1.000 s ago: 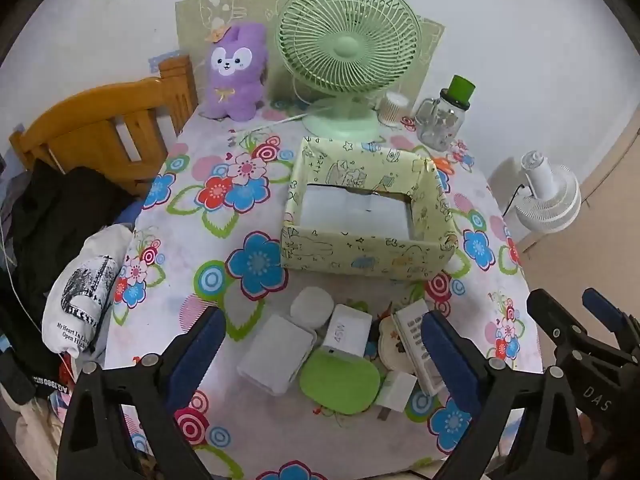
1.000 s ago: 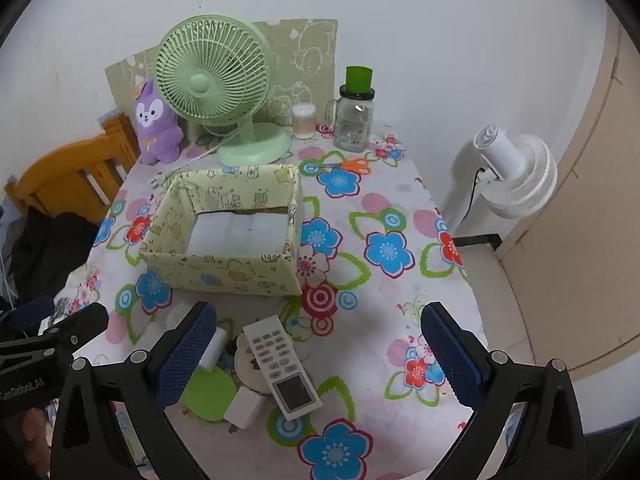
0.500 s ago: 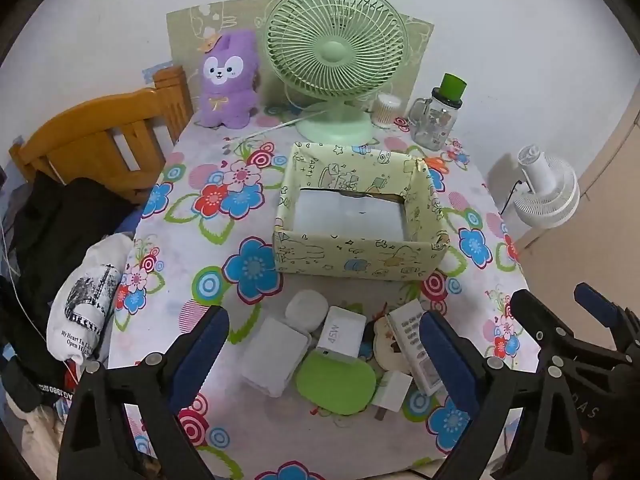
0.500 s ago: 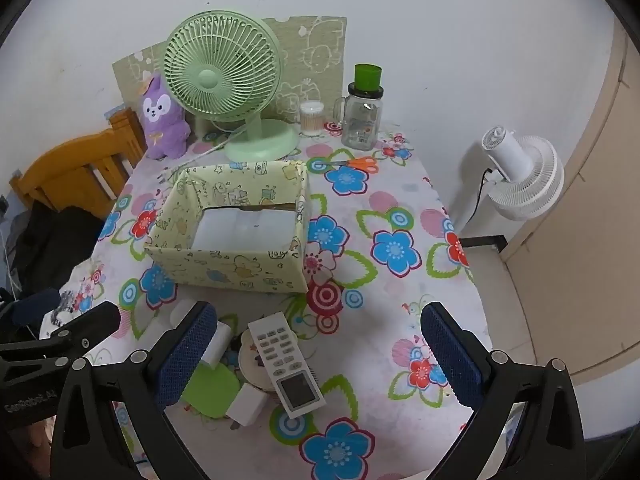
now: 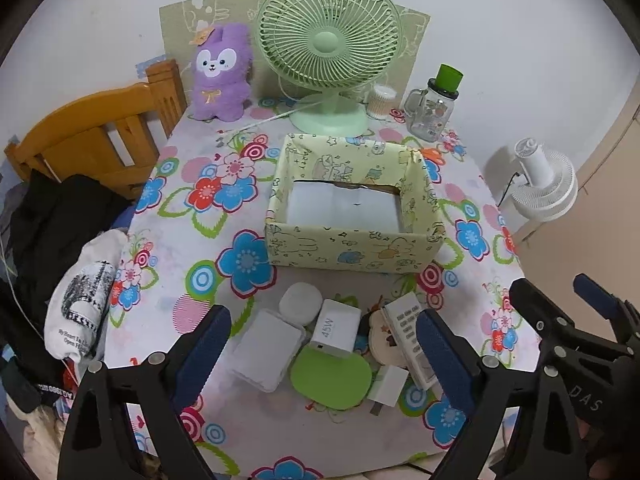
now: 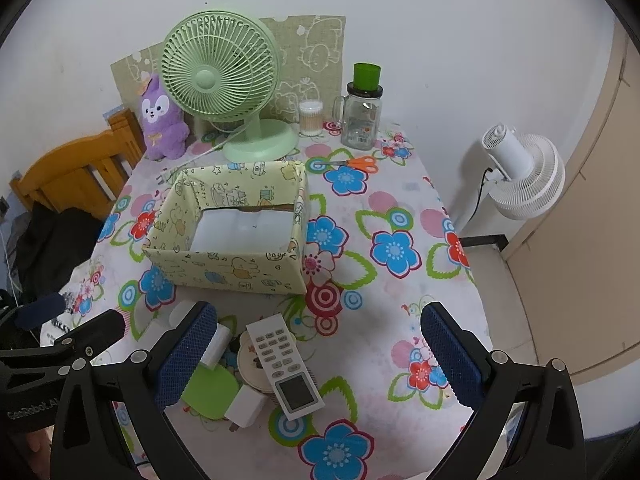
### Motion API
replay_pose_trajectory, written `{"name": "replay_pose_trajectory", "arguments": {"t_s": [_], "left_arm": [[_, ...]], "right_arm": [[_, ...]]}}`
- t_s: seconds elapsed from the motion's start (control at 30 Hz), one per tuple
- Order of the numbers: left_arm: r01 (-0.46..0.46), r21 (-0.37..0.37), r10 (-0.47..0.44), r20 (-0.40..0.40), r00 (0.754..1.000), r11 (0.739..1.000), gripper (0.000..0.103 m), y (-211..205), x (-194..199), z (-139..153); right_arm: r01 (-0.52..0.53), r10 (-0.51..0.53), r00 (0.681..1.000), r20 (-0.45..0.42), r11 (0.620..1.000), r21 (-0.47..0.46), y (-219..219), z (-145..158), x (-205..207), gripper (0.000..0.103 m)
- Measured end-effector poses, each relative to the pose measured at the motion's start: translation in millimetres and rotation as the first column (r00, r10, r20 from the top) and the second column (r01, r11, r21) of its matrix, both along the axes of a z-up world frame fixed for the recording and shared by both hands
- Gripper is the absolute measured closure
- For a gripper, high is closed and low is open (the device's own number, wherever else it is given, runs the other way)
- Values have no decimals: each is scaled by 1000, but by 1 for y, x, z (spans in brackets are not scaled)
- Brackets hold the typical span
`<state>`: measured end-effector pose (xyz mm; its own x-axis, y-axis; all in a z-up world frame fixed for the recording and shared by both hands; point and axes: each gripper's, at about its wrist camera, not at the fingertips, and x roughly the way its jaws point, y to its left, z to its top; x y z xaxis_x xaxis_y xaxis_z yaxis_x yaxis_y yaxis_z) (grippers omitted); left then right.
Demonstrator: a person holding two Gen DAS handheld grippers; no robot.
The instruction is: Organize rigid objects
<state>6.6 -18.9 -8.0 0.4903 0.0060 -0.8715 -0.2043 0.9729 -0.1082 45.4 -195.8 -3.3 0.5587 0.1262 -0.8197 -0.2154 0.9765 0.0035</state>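
L wrist: left gripper (image 5: 322, 350) hangs over near pile, jaws wide but closing, nothing gripped; 45W charger (image 5: 335, 329) between pads. Approach step.

R wrist: right gripper (image 6: 318, 354) wide open, empty, above remote (image 6: 285, 364). Next: lift into box (image 6: 230, 268).

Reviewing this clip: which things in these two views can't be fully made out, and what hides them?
- Round cartoon-print disc: both views, mostly under the remote.
- Remote's screen end: left wrist view, behind a finger of the left tool.
- White round case: right wrist view, behind the right tool finger.
- Box floor, near side: both views, hidden by its front wall.
- Remote button labels: too small.
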Motion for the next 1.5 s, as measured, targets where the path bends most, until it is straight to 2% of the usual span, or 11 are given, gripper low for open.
{"name": "replay_pose_trajectory", "arguments": {"t_s": [0.33,0.47,0.77,0.97,1.37,1.5], "left_arm": [[-15,0,15,19,1000,1000,11,3,-2,2],[-7,-23,8,17,1000,1000,11,6,-2,2],[9,0,-9,12,1000,1000,12,1,-3,0],[19,26,-20,18,1000,999,17,-2,-3,1],[18,1,-18,41,999,1000,16,1,-5,4],[14,38,-16,49,999,999,16,-1,-4,6]], "right_arm": [[-17,17,1000,-4,1000,1,3,-1,0,0],[-17,17,1000,-6,1000,3,3,-1,0,0],[-7,7,1000,-10,1000,2,1,-1,0,0],[-4,4,1000,-7,1000,0,2,-1,0,0],[-7,7,1000,-9,1000,1,3,-1,-1,0],[-6,6,1000,-8,1000,2,3,0,-1,0]]}}
